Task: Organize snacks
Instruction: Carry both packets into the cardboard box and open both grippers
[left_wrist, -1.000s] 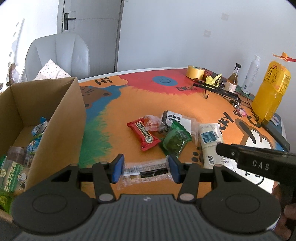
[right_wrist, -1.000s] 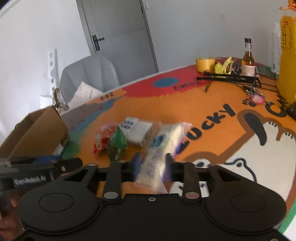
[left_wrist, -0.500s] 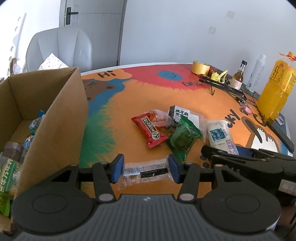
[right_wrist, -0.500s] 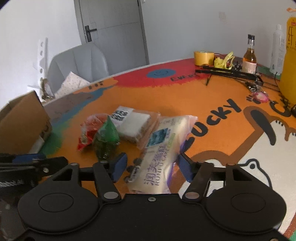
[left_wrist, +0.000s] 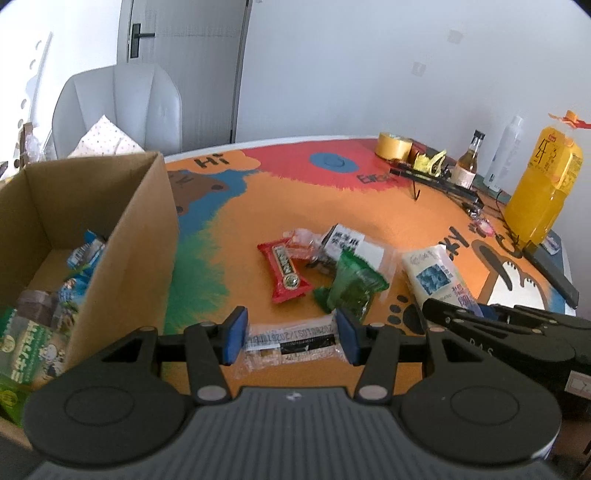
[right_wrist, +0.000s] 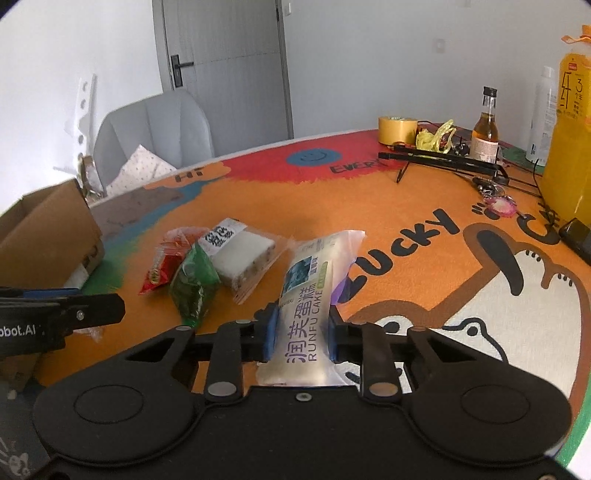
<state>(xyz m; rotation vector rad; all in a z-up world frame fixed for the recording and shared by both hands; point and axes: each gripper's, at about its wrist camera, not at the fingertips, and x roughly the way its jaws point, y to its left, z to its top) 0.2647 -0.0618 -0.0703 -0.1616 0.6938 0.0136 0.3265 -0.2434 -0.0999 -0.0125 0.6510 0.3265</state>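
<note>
Closing on the cake packet (right_wrist: 306, 295), the right gripper (right_wrist: 301, 332) pinches its sides

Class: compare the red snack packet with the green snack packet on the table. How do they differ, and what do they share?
The red snack packet lies flat with a dark label strip along it; the green snack packet is puffier and see-through, showing dark contents. The red lies nearer the cardboard box; the green nearer the white cake pack. Both lie loose, ungripped.

My own housing hides the near end of the cake packet (right_wrist: 308, 295) between my right claw's pads. Left of my left claw, the cardboard box (left_wrist: 122, 236) runs off the frame, its snacks partly hidden behind the wall.
</note>
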